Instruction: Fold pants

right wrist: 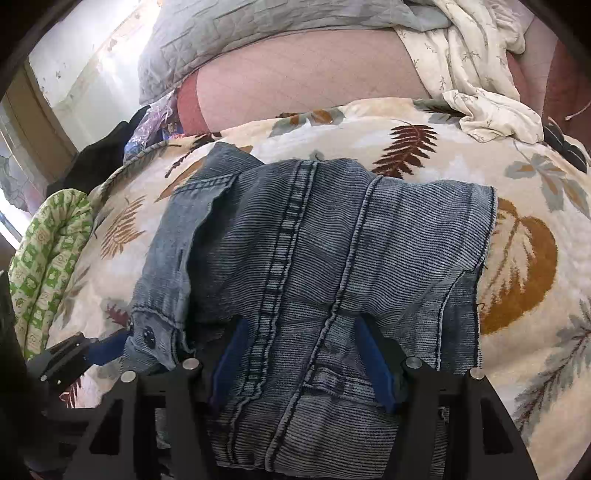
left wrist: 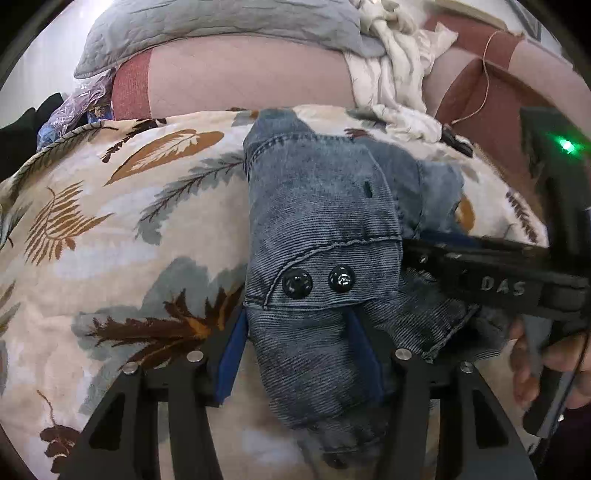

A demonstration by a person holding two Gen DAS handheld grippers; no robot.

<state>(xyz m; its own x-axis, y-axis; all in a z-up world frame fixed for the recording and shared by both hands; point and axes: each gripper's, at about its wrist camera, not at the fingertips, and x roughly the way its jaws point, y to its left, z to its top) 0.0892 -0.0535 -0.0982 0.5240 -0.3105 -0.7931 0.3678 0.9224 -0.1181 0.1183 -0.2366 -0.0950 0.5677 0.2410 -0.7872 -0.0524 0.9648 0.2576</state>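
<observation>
Blue denim pants (left wrist: 321, 206) lie bunched on a leaf-patterned bedcover (left wrist: 129, 229). In the left wrist view the waistband with two black snap buttons (left wrist: 317, 282) bulges between the blue pads of my left gripper (left wrist: 297, 321), which is shut on it. My right gripper (left wrist: 498, 277) reaches into the denim from the right, with a person's hand (left wrist: 535, 354) behind it. In the right wrist view the pants (right wrist: 332, 240) spread forward with two stitched seams running between the pads. My right gripper (right wrist: 301, 328) is shut on that fold. My left gripper (right wrist: 74, 354) shows at the lower left, at the buttoned corner.
A grey quilt (left wrist: 221, 29) and a crumpled white cloth (left wrist: 395, 74) lie at the far side on a pink sheet (left wrist: 240, 77). A green patterned cloth (right wrist: 48, 258) and dark items (right wrist: 96, 158) sit at the bedcover's left edge. Bare bedcover (right wrist: 517, 258) lies right of the pants.
</observation>
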